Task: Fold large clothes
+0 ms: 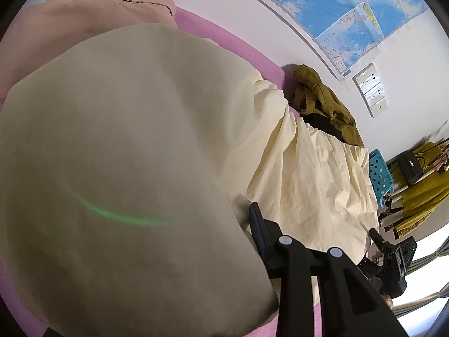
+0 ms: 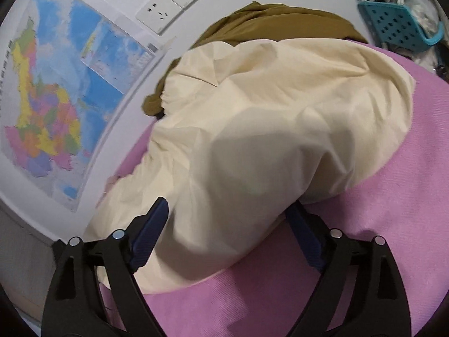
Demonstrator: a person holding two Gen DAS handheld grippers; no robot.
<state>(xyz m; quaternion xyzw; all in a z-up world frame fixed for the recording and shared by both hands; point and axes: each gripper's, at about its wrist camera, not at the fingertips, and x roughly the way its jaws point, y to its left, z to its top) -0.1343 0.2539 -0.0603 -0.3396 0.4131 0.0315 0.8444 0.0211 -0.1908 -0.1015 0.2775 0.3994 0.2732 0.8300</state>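
Note:
A large cream garment (image 1: pixel 303 174) lies on the pink-purple bed cover (image 1: pixel 202 28). In the left wrist view a lifted fold of it (image 1: pixel 126 154) fills most of the frame and hides my left gripper's left finger; only the right finger (image 1: pixel 259 224) shows, pressed against the cloth. In the right wrist view the cream garment (image 2: pixel 266 129) lies bunched ahead. My right gripper (image 2: pixel 228 213) is open, its two blue-padded fingers either side of the garment's near fold, low over the cover (image 2: pixel 364 238).
A folded pink garment (image 1: pixel 92 14) lies at the far end of the bed. An olive garment (image 1: pixel 325 104) (image 2: pixel 280 22) lies by the wall. A map (image 2: pixel 56 92) and sockets (image 2: pixel 174 2) are on the wall. A blue perforated basket (image 2: pixel 398 25) stands beside the bed.

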